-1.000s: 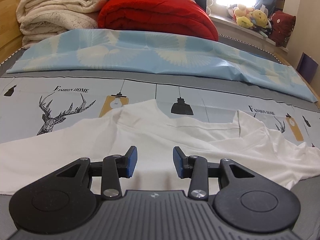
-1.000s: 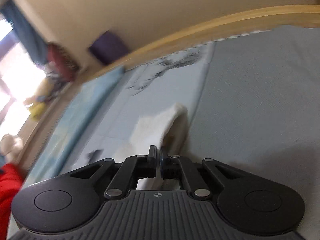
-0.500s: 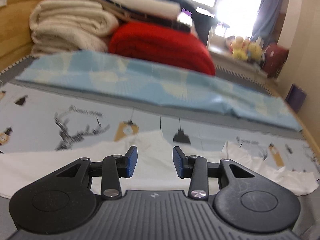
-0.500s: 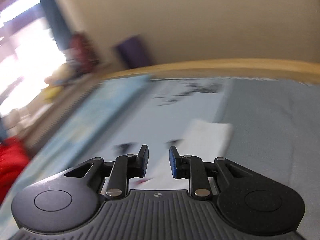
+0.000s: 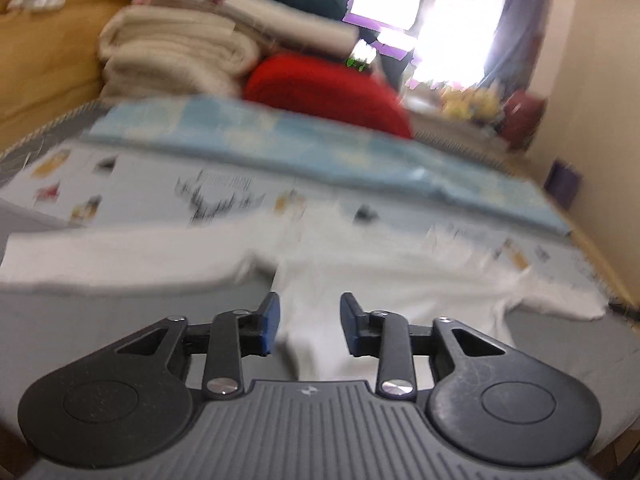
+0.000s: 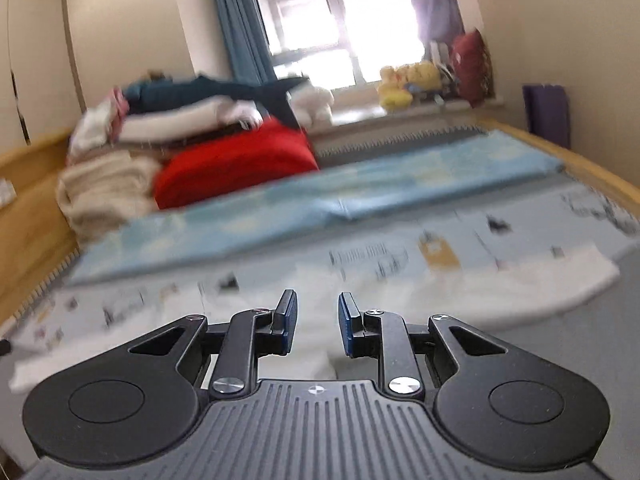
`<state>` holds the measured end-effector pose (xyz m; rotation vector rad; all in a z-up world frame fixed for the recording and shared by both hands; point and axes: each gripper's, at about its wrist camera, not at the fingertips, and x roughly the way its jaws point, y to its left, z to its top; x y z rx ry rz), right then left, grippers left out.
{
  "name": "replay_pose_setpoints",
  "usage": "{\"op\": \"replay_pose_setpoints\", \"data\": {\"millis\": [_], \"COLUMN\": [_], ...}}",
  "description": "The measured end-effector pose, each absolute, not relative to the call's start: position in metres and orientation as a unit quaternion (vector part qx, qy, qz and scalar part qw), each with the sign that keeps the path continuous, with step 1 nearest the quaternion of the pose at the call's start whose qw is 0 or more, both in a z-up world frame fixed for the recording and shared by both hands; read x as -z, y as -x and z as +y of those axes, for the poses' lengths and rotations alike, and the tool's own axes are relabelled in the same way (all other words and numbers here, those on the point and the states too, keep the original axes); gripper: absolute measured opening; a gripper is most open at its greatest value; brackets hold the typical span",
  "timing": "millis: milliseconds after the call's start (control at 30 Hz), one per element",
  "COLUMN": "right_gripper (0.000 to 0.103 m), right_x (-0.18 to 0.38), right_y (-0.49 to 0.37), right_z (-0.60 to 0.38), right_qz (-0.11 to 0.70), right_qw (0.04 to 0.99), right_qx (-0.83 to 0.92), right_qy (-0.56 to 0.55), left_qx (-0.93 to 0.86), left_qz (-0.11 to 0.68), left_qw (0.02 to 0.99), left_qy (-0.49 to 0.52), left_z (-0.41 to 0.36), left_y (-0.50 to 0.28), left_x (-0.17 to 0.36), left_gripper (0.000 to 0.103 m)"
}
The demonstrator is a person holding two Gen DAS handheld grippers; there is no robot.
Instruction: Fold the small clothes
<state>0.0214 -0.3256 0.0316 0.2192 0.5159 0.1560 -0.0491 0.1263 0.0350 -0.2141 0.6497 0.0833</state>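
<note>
A white T-shirt (image 5: 380, 272) lies spread flat on the bed, blurred by motion, with one sleeve (image 5: 120, 256) stretched out to the left. My left gripper (image 5: 309, 300) hovers over the shirt's near hem. Its jaws are closing, nothing is between them and the blue pads touch no cloth. In the right wrist view the same T-shirt (image 6: 460, 292) runs across the bed ahead of my right gripper (image 6: 317, 296). That gripper stands open above the shirt's near edge and holds nothing.
The shirt rests on a pale printed mat (image 5: 140, 184) over grey bedding. Behind it lie a light blue sheet (image 5: 280, 144), a red folded blanket (image 5: 328, 92) and cream blankets (image 5: 172, 60). A wooden bed frame (image 5: 48, 60) borders the left; plush toys (image 6: 404, 80) sit at the window.
Both grippers have drawn back and risen, so more of the bed shows. The right gripper, shut by a white corner of the shirt, opened and rolled to level. The left jaws narrowed.
</note>
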Motion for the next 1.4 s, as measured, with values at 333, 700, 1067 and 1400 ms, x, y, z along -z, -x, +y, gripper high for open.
{"op": "replay_pose_setpoints", "data": {"millis": [333, 700, 1067, 1400], "right_gripper": [0.026, 0.054, 0.055, 0.009], "right_x": [0.034, 0.084, 0.108, 0.098], "right_y": [-0.017, -0.036, -0.041, -0.035], "right_z": [-0.276, -0.256, -0.248, -0.242], "right_qz": [0.389, 0.505, 0.553, 0.535], "right_qw": [0.916, 0.857, 0.819, 0.819], "right_qx": [-0.086, -0.084, -0.117, -0.171], "right_qy": [0.039, 0.056, 0.099, 0.114], "left_qx": [-0.058, -0.071, -0.075, -0.043], "left_qz": [0.399, 0.557, 0.580, 0.573], "left_qw": [0.908, 0.819, 0.806, 0.815], "left_qy": [0.113, 0.118, 0.091, 0.078], "left_z": [0.129, 0.124, 0.112, 0.099], "left_y": [0.024, -0.027, -0.039, -0.042], "left_x": [0.005, 0.071, 0.083, 0.084], "left_gripper": [0.041, 0.062, 0.061, 0.009]}}
